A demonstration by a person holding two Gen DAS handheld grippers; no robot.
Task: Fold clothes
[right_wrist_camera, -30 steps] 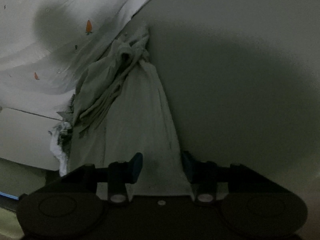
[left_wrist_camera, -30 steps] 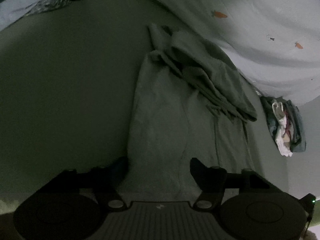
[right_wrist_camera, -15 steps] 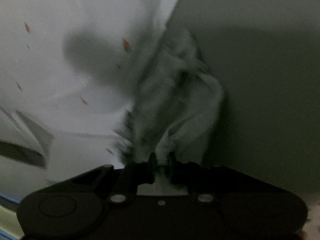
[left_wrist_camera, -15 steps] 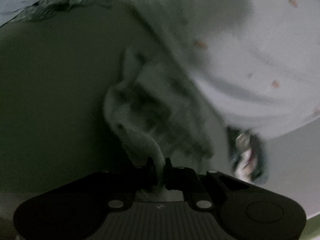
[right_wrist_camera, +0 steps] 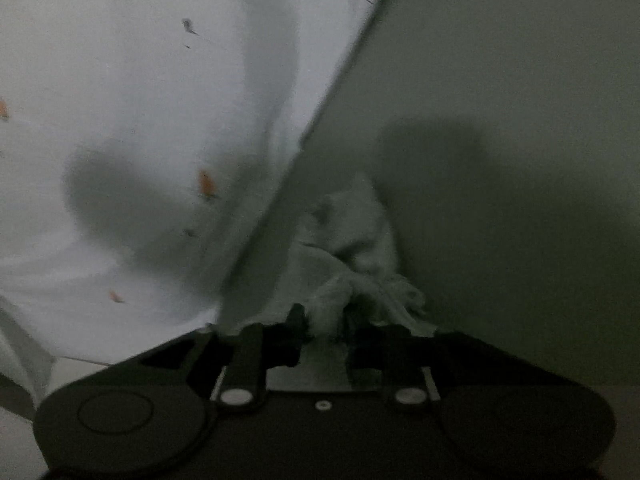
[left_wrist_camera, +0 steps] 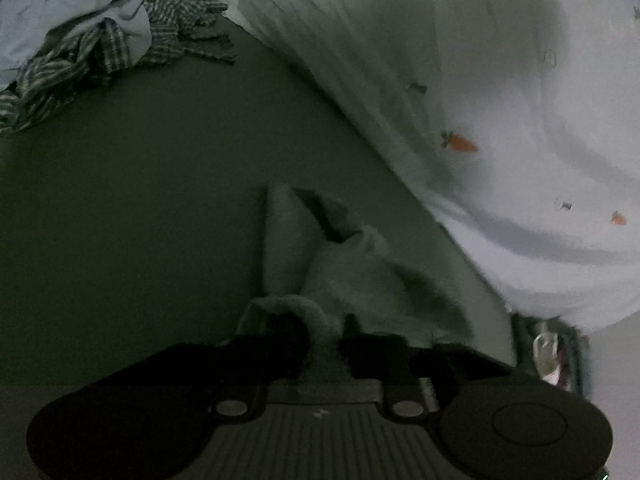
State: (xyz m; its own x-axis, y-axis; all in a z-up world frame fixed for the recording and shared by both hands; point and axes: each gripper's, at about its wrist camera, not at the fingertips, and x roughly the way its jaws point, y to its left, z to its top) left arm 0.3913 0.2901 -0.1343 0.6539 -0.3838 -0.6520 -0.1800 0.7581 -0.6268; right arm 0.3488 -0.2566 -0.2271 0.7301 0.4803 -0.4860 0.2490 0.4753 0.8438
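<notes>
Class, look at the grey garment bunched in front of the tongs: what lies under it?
The grey garment rests on a plain dark green bed surface, seen all around it. A white carrot-print sheet lies beside it. Whatever sits directly beneath its folds is covered.

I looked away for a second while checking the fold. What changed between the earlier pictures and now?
The grey garment, flat a second ago, was pinched at its near edge by the left gripper and right gripper and carried forward over itself. Both jaws are now opening, cloth between them. The checked clothes and carrot-print sheet stayed put.
</notes>
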